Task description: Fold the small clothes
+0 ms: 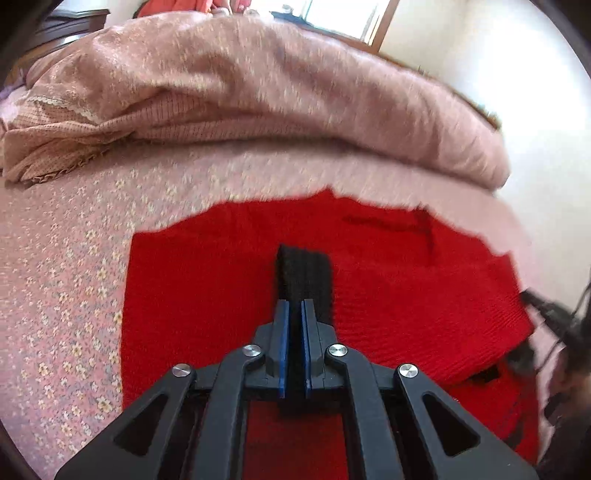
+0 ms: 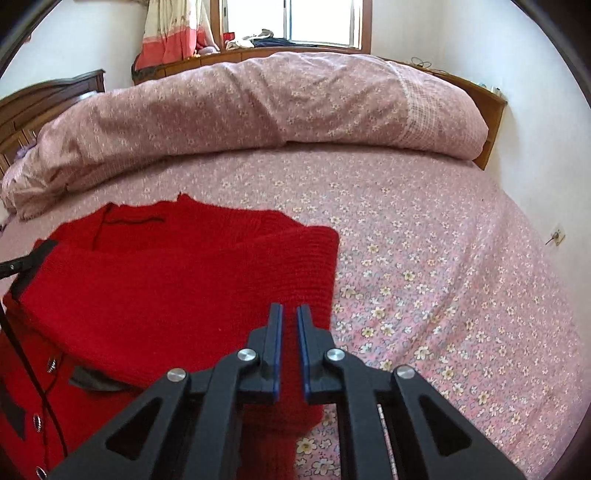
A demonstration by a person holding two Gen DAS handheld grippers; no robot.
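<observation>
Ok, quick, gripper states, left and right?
Left gripper: closed on the sweater's black cuff.
Right gripper: nearly closed, red sweater between pads; grip cannot be told.

Both views are lit by strong daylight from a window (image 2: pixel 295 22) behind the bed (image 2: pixel 443 258), whose panes are blown out to white, as is the wall (image 1: pixel 498 74) in the left wrist view. The left wrist view is smeared by motion blur, while the right wrist view is rendered sharply. Straight lines are bent by fisheye distortion, and the corners are cut off by a dark round vignette.
</observation>
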